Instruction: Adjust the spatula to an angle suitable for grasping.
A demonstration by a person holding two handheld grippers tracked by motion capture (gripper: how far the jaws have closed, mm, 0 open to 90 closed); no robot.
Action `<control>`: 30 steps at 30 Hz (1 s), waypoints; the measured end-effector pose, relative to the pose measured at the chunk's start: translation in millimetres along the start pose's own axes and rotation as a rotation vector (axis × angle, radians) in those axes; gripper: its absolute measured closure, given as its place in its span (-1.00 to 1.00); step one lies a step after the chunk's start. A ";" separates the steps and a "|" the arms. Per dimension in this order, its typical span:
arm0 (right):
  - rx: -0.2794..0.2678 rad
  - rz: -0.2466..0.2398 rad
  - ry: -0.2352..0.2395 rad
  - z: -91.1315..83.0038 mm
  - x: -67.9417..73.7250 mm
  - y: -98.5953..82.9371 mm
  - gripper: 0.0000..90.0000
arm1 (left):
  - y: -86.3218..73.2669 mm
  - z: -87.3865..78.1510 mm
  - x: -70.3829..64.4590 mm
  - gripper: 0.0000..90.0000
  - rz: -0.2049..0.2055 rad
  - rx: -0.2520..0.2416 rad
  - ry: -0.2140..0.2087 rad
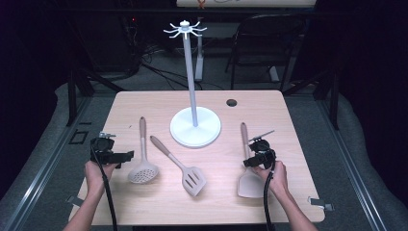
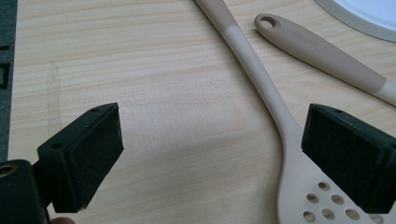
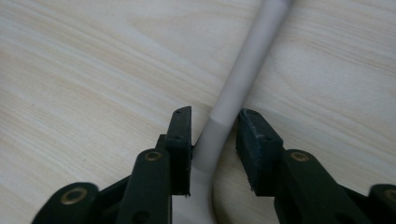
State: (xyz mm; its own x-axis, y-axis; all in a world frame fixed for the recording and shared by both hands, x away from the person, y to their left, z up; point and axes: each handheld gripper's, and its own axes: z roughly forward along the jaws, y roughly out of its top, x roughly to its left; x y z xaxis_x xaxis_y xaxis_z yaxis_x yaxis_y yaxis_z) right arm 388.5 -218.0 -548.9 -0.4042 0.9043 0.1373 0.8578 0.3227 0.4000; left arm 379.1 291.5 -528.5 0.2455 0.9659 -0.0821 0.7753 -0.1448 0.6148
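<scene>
High view: set above the near edge of the pale wooden table (image 1: 144, 103), facing forward and down, far enough off to take in all four edges plus the dark floor and chair beyond.

Left gripper view: riding low over the tabletop near its left edge, looking along two black padded jaws spread wide, very close to the wood grain; shares with the high view the beige perforated skimmer spoon (image 2: 261, 88) (image 1: 143, 159) and the handle of the beige slotted turner (image 2: 322, 56) (image 1: 178, 163).

Right gripper view: closer still, near the right edge, facing down the handle of the beige solid spatula (image 3: 238, 79) (image 1: 248, 163), also shared with the high view.
</scene>
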 end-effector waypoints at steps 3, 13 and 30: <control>0.027 -0.034 -0.011 -0.7 5.3 0.9 0.58 | -0.6 -0.4 0.8 -0.89 -0.001 -0.003 0.001; 0.053 -0.049 0.003 -2.1 7.8 -0.5 0.64 | -0.9 0.8 -1.4 -0.89 0.012 0.002 -0.008; 0.105 -0.054 -0.032 -0.5 11.6 4.9 0.55 | 0.7 1.5 -5.3 -0.88 0.019 0.017 -0.021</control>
State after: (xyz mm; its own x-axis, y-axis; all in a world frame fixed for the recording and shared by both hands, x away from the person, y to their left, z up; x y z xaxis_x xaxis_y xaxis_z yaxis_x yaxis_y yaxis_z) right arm 387.9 -206.0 -544.9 -0.4415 0.8929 0.0883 0.8645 0.3969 0.3085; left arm 379.2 286.0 -528.8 0.2722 0.9583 -0.0875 0.7801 -0.1666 0.6031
